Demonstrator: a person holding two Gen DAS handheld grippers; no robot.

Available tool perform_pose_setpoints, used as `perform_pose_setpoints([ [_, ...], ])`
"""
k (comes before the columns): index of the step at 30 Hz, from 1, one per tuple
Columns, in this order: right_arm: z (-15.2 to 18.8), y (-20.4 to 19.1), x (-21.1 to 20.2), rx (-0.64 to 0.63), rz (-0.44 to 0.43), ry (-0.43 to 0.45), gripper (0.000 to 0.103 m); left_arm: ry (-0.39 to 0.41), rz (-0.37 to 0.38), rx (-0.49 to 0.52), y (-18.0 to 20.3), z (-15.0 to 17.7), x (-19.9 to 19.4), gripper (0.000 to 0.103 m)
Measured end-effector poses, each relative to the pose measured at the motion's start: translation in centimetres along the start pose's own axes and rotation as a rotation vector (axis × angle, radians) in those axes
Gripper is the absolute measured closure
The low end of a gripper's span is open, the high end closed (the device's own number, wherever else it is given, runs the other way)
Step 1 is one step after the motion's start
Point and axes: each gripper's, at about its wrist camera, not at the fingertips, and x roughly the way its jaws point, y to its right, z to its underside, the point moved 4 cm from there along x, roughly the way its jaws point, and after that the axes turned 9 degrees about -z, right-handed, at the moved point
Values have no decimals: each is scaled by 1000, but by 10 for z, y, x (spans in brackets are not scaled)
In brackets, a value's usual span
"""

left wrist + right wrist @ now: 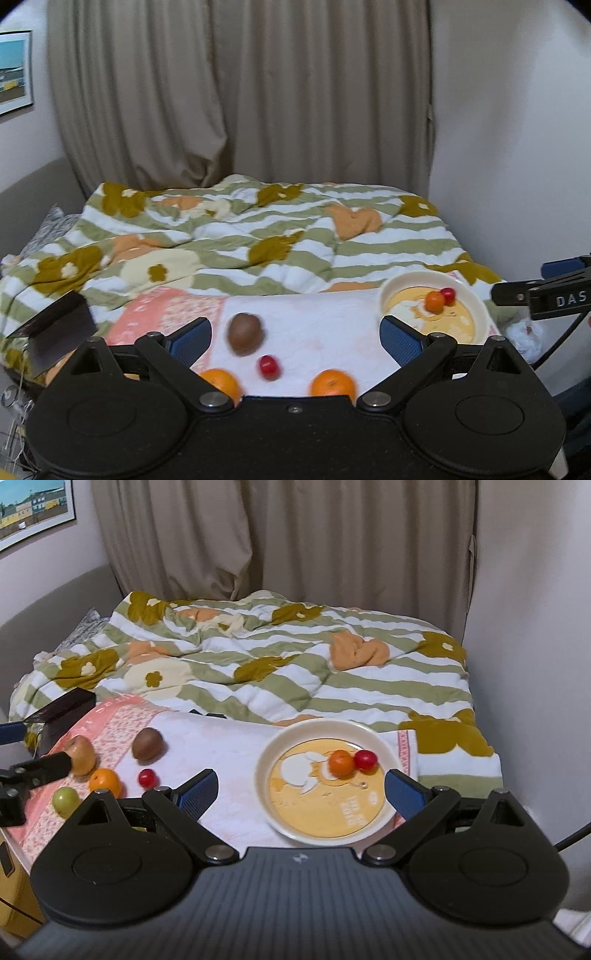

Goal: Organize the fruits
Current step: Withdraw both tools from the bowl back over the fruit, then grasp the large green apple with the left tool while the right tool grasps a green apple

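Observation:
A white and yellow plate [373, 819] lies on a pale cloth [236, 760] and holds a small orange [340, 762] and a red cherry tomato [365, 759]; the plate also shows in the left wrist view [476, 306]. On the cloth lie a brown kiwi [244, 333], a red cherry tomato [269, 366] and two oranges [221, 383] [332, 384]. The right wrist view also shows a yellowish apple [82, 755] and a green fruit [65, 800]. My left gripper [295, 332] is open and empty above the kiwi. My right gripper [300, 788] is open and empty over the plate's near edge.
The cloth lies on a bed with a green-striped flowered quilt [280, 664]. A dark box [62, 716] sits at the cloth's left. A curtain [240, 92] and walls stand behind. A wooden cabinet [11, 897] is at the lower left.

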Motion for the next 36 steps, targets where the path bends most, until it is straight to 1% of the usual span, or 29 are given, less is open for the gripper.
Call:
perform_pose_setpoints([
  [4,6,-31,-1,8,5,-6,0,14,-21,2,-42,11,-7,3],
  [6,9,-46,0,18,27,-6,0,13,-20,6,-61,17,-6,3],
  [13,23,-104,7,92,90,-4,0,-24,10,-1,-129,34,9,3],
  [19,40,-147,24,160,121,-4,0,-48,62,26,-169,53,27,3],
  [25,61,-181,51,202,154,-19,0,-83,144,59,-187,74,52,4],
  [31,79,-202,90,213,152,-42,0,-119,206,109,-186,96,81,6],
  [33,85,-205,101,213,152,-52,0,-135,222,127,-183,103,90,8],
  [35,90,-208,114,220,145,-70,0,-159,239,147,-178,110,101,16],
  [36,92,-208,119,224,142,-77,0,-169,247,151,-175,112,105,17],
])
